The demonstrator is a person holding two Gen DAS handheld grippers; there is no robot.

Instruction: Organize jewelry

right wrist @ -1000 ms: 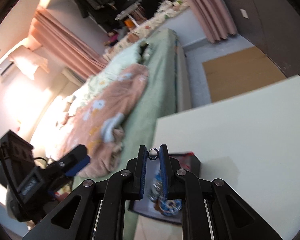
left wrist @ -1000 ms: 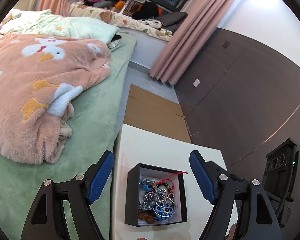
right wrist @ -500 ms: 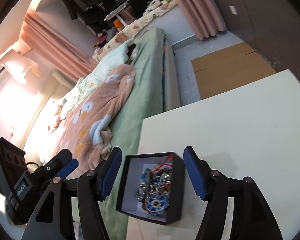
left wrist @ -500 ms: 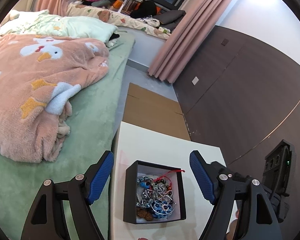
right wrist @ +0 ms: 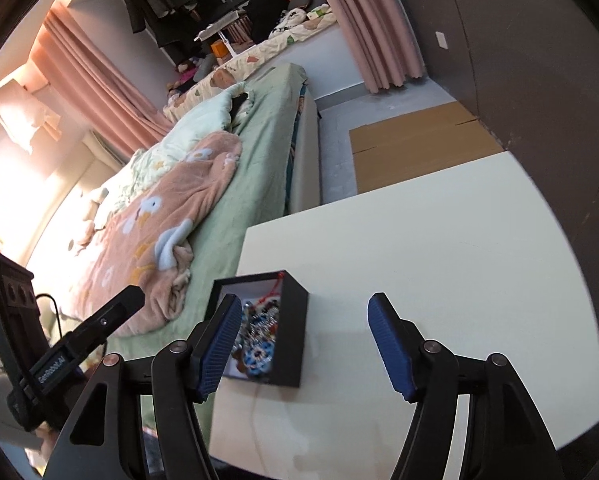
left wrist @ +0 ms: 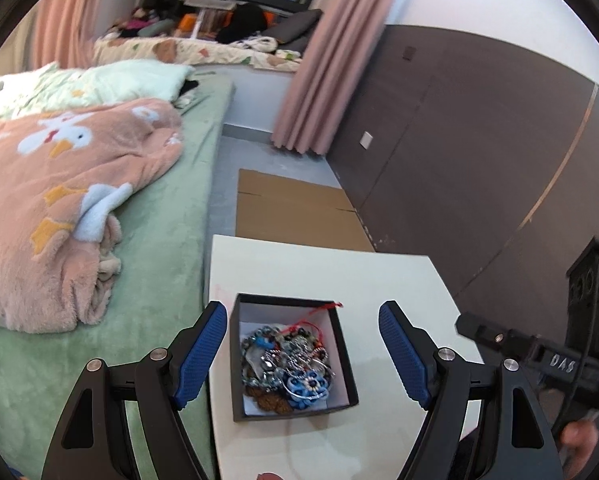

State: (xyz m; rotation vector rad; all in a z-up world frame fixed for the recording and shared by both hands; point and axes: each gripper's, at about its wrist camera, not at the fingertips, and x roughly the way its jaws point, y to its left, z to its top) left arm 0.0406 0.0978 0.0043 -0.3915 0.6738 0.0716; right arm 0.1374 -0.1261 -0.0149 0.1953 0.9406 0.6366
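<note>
Both grippers hang spread wide with nothing between their blue pads. The left gripper [left wrist: 301,354] sits above the black jewelry box [left wrist: 289,410], which lies near the left edge of the white table [left wrist: 339,272], close to the near side. The right gripper [right wrist: 305,346] hovers just right of the box, its left finger [right wrist: 219,346] overlapping the box's near-left corner in view.

Inside, the jewelry pile [left wrist: 289,364] is one tangled heap: beads, silver chain, a blue flower piece [left wrist: 305,386] and a red cord [left wrist: 319,312] draped over the far wall.

The likely trouble is the tangle. Pinching one strand could drag the whole clump, or lift the light box itself. Since the box stands so near the table's left edge, a sideways nudge from either finger could tip it toward the green bed [left wrist: 171,264].
</note>
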